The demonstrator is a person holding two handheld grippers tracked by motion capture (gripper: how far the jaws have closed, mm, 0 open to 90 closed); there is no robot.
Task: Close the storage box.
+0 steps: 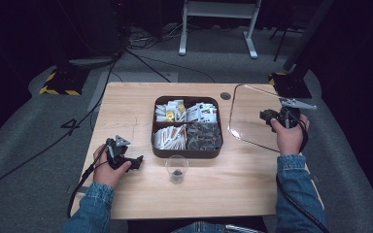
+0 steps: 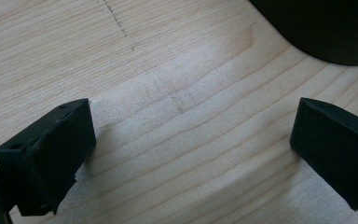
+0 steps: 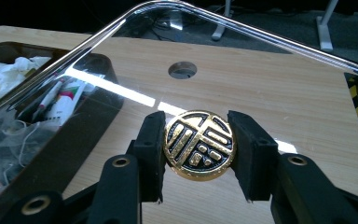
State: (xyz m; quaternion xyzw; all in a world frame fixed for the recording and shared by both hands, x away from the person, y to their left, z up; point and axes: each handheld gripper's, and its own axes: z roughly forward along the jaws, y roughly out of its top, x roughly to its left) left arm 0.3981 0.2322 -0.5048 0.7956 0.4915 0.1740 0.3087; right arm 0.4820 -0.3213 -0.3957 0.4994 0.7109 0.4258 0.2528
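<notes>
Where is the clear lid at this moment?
In the high view the clear lid is at the table's right, beside the tray; the right gripper holds its gold knob.

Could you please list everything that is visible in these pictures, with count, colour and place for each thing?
table: one, light wood, under everything
divided box: one, dark brown, four compartments, table centre
sachets: many, white in three compartments, dark in the near right one
glass: one, clear, small dark thing inside, just in front of the box
clear lid: one, transparent, right of the box, held by its knob
knob: one, round, gold and black, between the right jaws
cable hole: one, grey, far side of the table
left gripper: one, black, open, low over bare wood left of the box
right gripper: one, black, shut on the knob
sleeves: two, blue denim, near edge
</notes>
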